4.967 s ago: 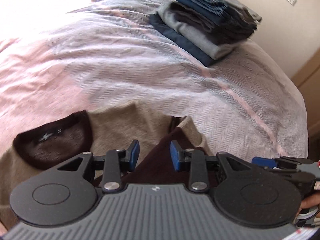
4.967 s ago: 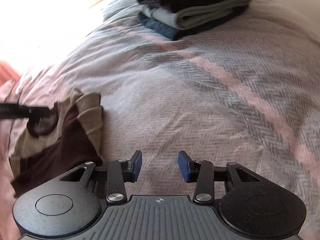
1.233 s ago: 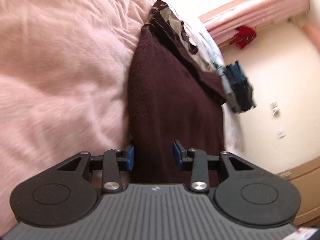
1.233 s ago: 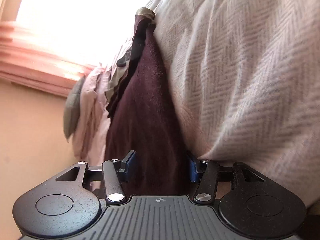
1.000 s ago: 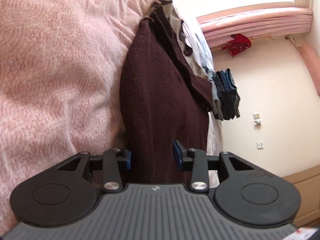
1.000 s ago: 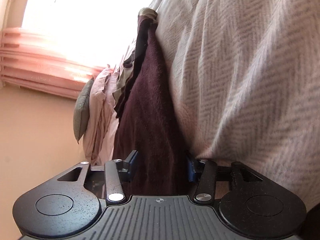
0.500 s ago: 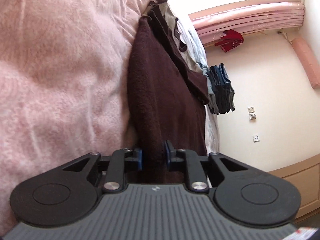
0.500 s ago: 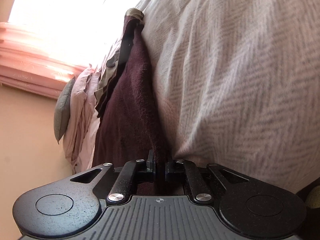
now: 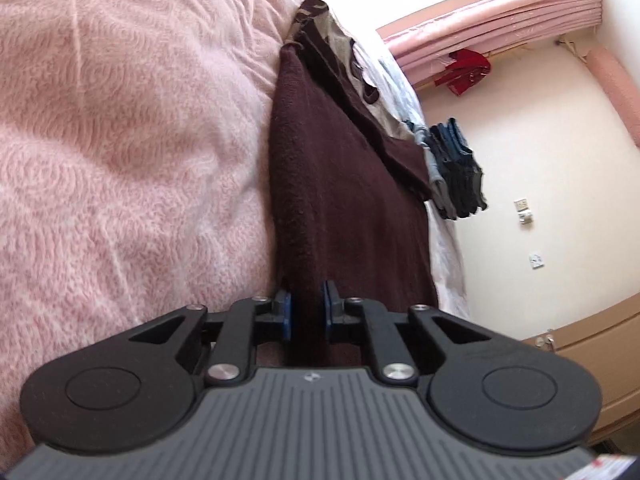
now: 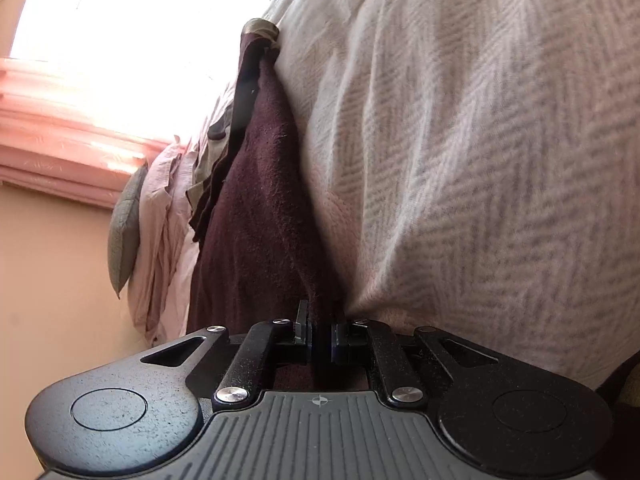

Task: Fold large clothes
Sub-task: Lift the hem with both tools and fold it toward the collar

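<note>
Sweater (image 9: 340, 200) is lying on the bed (image 9: 120, 140), left gripper (image 9: 307, 312) jaws closing on its hem, right gripper (image 10: 320, 334) jaws clamping it; I'd be lifting both corners evenly.

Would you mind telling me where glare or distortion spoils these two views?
Right wrist view: the window is blown out white, washing out the upper left. Left wrist view: window glare along the top, and the fisheye bends the wall; the dark garment stays sharp.
</note>
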Motion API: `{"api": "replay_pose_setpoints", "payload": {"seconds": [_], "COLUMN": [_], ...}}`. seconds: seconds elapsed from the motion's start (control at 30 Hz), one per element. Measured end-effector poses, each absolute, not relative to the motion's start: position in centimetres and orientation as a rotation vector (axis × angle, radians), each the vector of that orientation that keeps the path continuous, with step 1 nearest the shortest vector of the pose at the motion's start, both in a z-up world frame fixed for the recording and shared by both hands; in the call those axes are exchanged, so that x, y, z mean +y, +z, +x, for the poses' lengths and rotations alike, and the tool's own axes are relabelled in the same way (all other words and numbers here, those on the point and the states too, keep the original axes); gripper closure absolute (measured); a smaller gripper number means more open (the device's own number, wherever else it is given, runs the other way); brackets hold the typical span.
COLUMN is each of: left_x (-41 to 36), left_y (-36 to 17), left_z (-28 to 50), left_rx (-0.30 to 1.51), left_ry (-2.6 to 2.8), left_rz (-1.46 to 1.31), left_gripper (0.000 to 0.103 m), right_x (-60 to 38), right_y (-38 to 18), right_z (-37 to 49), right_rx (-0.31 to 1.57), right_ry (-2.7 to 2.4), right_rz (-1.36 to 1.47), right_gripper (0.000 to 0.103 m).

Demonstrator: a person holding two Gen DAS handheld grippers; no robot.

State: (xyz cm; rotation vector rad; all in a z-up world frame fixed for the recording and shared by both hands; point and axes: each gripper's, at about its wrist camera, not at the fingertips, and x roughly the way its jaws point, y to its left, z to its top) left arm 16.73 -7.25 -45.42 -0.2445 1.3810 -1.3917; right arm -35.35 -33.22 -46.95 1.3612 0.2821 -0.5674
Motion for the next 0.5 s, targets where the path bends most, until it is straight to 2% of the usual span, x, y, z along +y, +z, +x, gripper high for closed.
{"api": "replay_pose_setpoints", "payload": {"seconds": [0.07,0.23,0.5], "left_x": [-7.1,-5.5,-2.0], "left_y": [-44.8,-41.9,-37.9], "left_z": [16.5,15.6,13.3], "left_rx": [1.347,1.184,1.034], "left_ry": [-1.369,-1.374,-1.44], "left_rz": [-0.218,-0.135,-0.111], "left_gripper": [0.098,0.098,0.1], "right_x": [-33.0,-32.1,-29.7], "right_y": [-46.2,-43.6,-39.5], "right_z": [-35.6,-37.3,-40.0], "right_rx": [0.278,0.222,0.143], "right_ry": [-0.567,-0.547,-0.534], "right_rz": [1.332,1.28,1.226], "right_gripper": [0.101,0.102,0.102]}}
